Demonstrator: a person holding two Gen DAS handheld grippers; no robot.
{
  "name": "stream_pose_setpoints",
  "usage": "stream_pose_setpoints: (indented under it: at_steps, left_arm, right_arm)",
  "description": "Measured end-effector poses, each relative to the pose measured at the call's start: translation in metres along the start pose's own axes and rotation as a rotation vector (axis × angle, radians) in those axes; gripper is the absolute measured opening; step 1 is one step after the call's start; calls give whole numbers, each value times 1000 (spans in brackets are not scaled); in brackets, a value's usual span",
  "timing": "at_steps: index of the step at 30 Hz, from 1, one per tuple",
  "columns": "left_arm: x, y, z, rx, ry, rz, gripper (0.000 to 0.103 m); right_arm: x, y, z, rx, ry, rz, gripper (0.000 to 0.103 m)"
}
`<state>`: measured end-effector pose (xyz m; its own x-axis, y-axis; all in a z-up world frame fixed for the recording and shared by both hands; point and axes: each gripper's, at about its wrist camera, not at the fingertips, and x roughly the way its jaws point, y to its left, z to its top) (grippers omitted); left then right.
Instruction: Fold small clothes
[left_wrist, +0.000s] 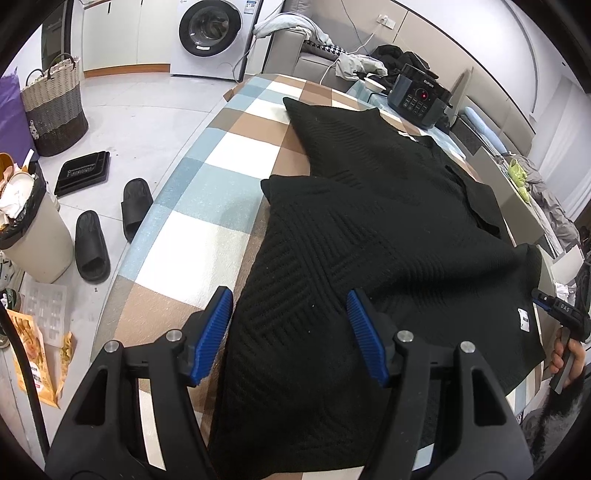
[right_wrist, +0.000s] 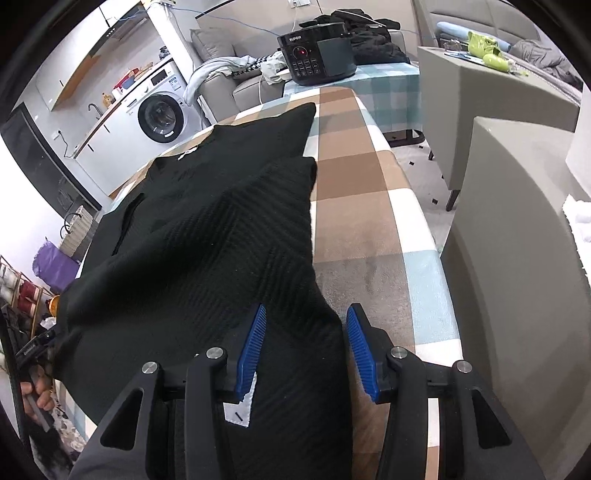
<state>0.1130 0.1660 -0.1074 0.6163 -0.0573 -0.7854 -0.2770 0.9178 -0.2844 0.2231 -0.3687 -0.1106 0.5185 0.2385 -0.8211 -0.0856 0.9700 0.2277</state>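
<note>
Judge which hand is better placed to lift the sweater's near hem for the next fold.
Right, probably. The right gripper already straddles the black sweater at its hem by the white label, at the cloth's side edge. The left gripper hangs open over mid-fabric, further from an edge.

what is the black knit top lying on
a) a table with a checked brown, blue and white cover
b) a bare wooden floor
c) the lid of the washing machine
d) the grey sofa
a: the black knit top is spread flat over the checked cover of the table, with brown, blue and white squares showing along its edges in both wrist views.
</note>
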Motion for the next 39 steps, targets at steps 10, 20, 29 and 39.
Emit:
stream_pose_setpoints:
  at_steps: [10,20,29,39]
  left_arm:
    - [-13,6,5,-55,-87,-65,5]
    - [-76,3,1,-43,-207,-79,0]
    - [-93,17,1,-54,-208,-68,0]
    - [-33,6,-17,-8,-31,-31,54]
  right_arm:
    - [-20,23,-6,-108,-98,60,4]
    - [-98,13,-8,-4,-251,285,4]
    - [-92,29,-8,-61,-212,219,4]
    - [-56,9,-17,-31,-98,179,20]
